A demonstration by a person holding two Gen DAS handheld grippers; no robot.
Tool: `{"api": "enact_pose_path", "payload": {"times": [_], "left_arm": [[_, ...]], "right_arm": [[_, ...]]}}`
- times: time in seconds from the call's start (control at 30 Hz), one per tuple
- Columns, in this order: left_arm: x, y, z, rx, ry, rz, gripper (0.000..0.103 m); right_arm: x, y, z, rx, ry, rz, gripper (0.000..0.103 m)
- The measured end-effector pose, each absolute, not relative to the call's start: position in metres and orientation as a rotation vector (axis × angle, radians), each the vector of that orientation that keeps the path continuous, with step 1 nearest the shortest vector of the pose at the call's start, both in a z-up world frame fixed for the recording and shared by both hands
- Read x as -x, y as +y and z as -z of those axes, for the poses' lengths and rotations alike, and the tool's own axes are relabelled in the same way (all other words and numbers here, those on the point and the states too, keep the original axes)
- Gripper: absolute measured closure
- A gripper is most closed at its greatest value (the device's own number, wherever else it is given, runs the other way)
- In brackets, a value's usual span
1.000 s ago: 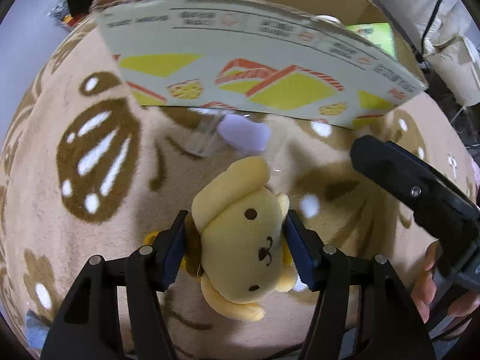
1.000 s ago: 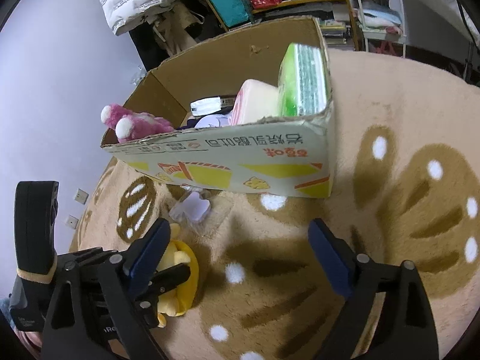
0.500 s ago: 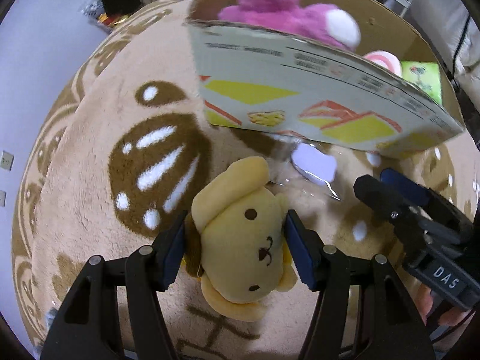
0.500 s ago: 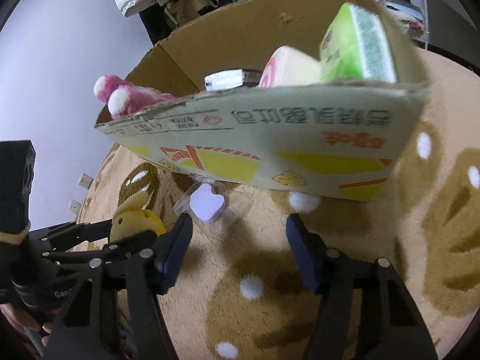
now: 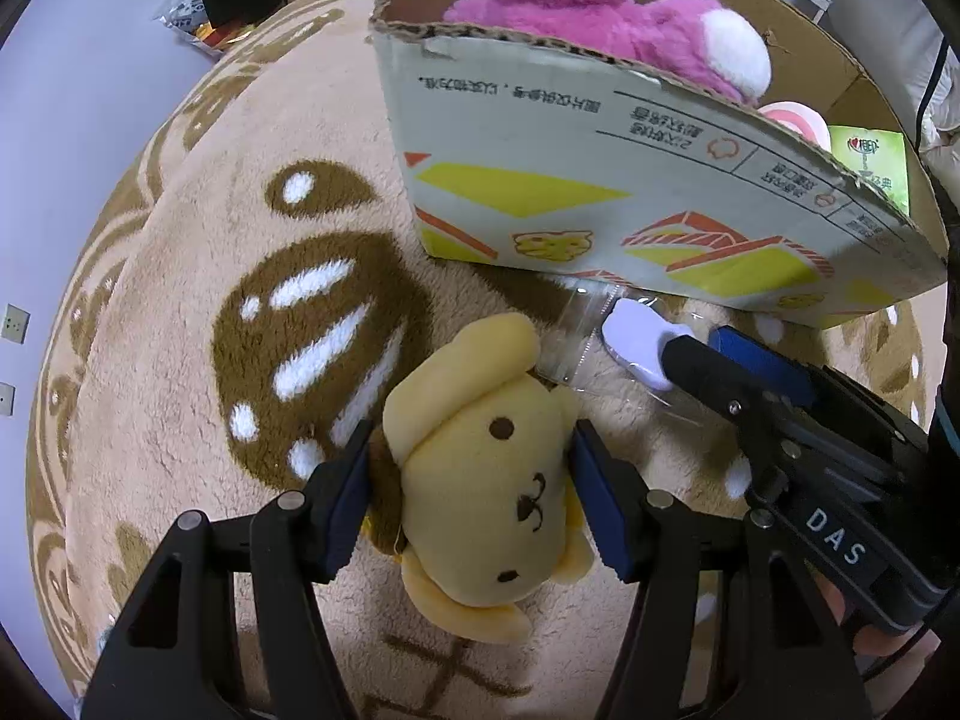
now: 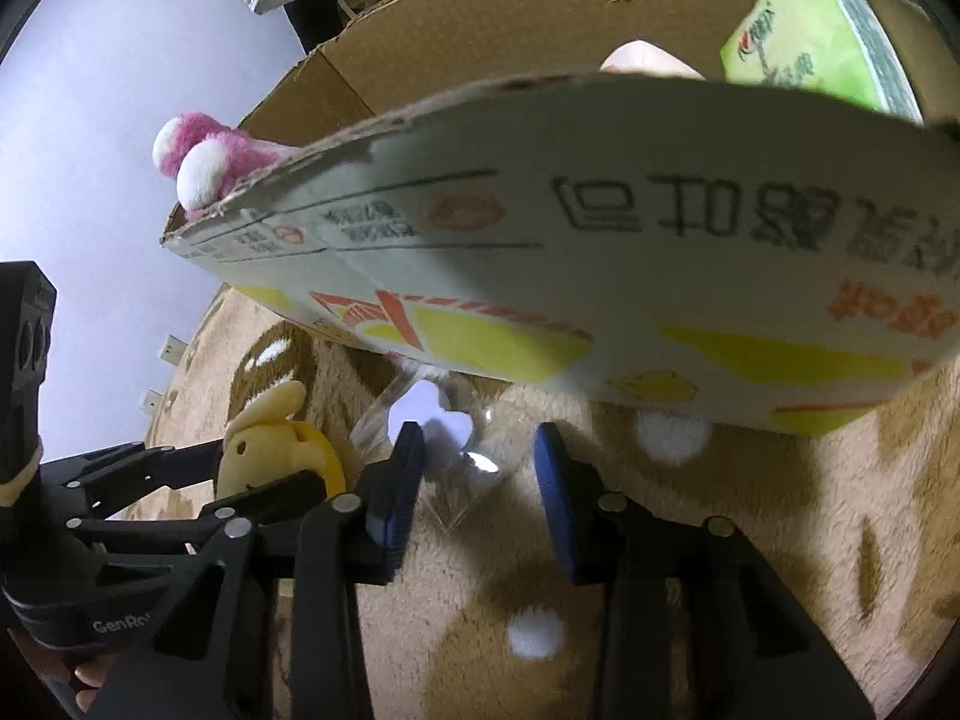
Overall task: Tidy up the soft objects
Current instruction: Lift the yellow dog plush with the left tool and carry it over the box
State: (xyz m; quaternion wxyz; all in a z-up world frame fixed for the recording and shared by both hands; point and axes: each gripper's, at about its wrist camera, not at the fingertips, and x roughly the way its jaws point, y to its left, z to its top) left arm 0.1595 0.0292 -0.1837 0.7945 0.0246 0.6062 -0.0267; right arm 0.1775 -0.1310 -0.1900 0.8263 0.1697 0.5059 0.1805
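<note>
On rug [image 5: 180,360] beside box [image 5: 600,180]: left gripper [image 5: 474,498] pinching yellow plush [image 5: 480,480]; right gripper [image 6: 477,480] spread, its fingers either side of bagged white piece [image 6: 429,414]

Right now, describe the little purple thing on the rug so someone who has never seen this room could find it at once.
Start at the big printed cardboard box on the tan rug. At the foot of its front wall lies a clear plastic bag holding a pale lavender heart-shaped piece. Unlike the yellow dog plush clamped beside it, it is flat, smooth and wrapped.
</note>
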Motion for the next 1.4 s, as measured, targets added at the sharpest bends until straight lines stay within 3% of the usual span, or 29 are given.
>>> {"api": "enact_pose_path", "payload": {"times": [0.1,0.3,0.83,1.4], "left_arm": [[-0.159,0.030,0.183,-0.046,1.303,0.054,0.041],[-0.153,0.028,0.179,-0.065,1.291,0.046,0.041],[-0.122,0.037,0.132,-0.031,1.122,0.053,0.041],[-0.086,0.021,0.052,-0.049,0.688,0.140,0.041]], "right_arm": [[-0.178,-0.132,0.189,-0.351,1.072,-0.374,0.071],[-0.175,-0.130,0.182,-0.294,1.043,-0.360,0.101],[-0.136,-0.146,0.131,-0.293,0.908,-0.303,0.102],[-0.095,-0.183,0.055,-0.346,0.676,-0.272,0.102]]}}
